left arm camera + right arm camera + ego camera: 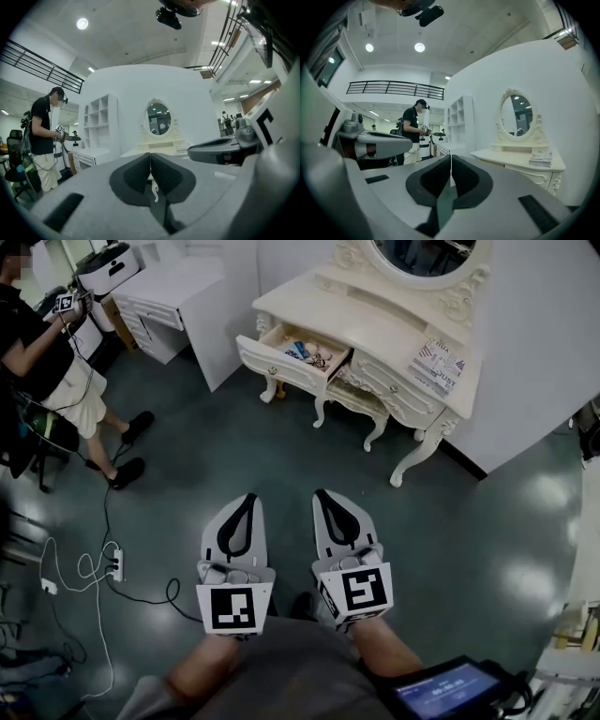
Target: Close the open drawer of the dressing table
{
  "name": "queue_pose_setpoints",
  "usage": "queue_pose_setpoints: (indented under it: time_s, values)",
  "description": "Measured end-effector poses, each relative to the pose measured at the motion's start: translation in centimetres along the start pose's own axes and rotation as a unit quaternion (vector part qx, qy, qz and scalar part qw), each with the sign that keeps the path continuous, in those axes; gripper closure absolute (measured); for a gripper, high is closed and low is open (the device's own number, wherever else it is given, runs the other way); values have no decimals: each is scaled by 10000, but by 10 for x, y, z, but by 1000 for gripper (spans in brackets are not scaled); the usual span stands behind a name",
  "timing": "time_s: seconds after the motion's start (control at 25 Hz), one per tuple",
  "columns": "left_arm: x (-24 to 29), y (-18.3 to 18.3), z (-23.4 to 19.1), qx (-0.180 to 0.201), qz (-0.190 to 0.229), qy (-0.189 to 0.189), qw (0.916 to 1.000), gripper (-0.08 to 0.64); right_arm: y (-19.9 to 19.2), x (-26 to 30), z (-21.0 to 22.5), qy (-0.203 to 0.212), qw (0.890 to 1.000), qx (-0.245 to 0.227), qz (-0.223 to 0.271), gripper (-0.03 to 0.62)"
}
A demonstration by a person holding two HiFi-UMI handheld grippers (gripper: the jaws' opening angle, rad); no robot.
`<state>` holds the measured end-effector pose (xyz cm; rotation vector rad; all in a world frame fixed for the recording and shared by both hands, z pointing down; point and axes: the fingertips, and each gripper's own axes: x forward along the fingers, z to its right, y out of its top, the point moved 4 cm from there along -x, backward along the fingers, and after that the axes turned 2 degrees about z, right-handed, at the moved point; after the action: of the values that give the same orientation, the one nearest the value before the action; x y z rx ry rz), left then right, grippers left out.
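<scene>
A cream dressing table (375, 329) with an oval mirror (427, 254) stands against the white wall ahead. Its left drawer (292, 352) is pulled out, with small items inside. My left gripper (247, 500) and right gripper (323, 496) are held side by side low over the dark floor, well short of the table. Both are shut with nothing between the jaws. In the left gripper view the table (159, 145) shows beyond the shut left gripper (150, 161). In the right gripper view the table (520, 157) lies to the right of the shut right gripper (450, 164).
A person (42, 362) in a black top stands at the left holding a device. A white cabinet (173, 301) is left of the table. Cables and a power strip (114, 563) lie on the floor at left. A book (436, 367) rests on the table top.
</scene>
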<state>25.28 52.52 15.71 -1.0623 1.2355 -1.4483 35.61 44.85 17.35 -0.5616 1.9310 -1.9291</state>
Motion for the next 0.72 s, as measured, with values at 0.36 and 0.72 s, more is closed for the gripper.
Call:
queue_pose_setpoints:
  time_s: [0.36,0.72]
  values:
    - [69,-18,-60,-237,-173,-106,9995,543,-11,90,4,-57,9996,8,-273,577]
    - [138,-13,-141,-239,22,-278,9993,543,2,192,3,-314,9991,-123,-275,577]
